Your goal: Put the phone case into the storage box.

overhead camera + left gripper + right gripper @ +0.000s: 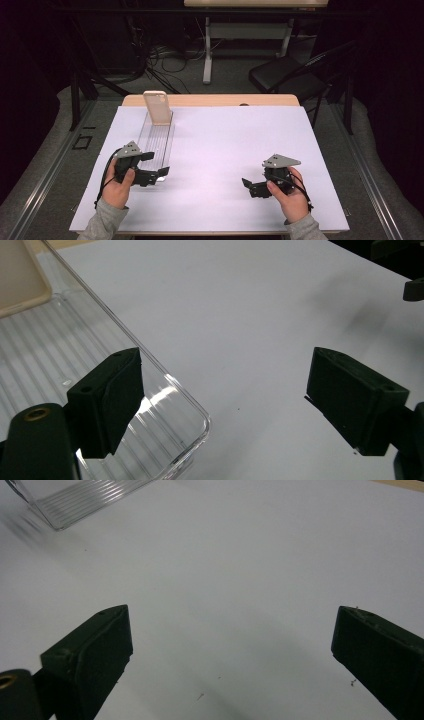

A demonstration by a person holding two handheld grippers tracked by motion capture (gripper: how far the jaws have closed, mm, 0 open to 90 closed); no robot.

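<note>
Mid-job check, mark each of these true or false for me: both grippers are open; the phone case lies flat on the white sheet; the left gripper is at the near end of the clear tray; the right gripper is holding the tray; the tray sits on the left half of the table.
1. Both the left gripper and the right gripper are open. True.
2. The phone case lies flat on the white sheet. False: it stands tilted at the far end of the clear tray.
3. The left gripper is at the tray's near end. True: one jaw is over the near corner.
4. The right gripper holds the tray. False: its jaws are empty over the bare sheet.
5. The tray sits on the table's left half. True.
</note>
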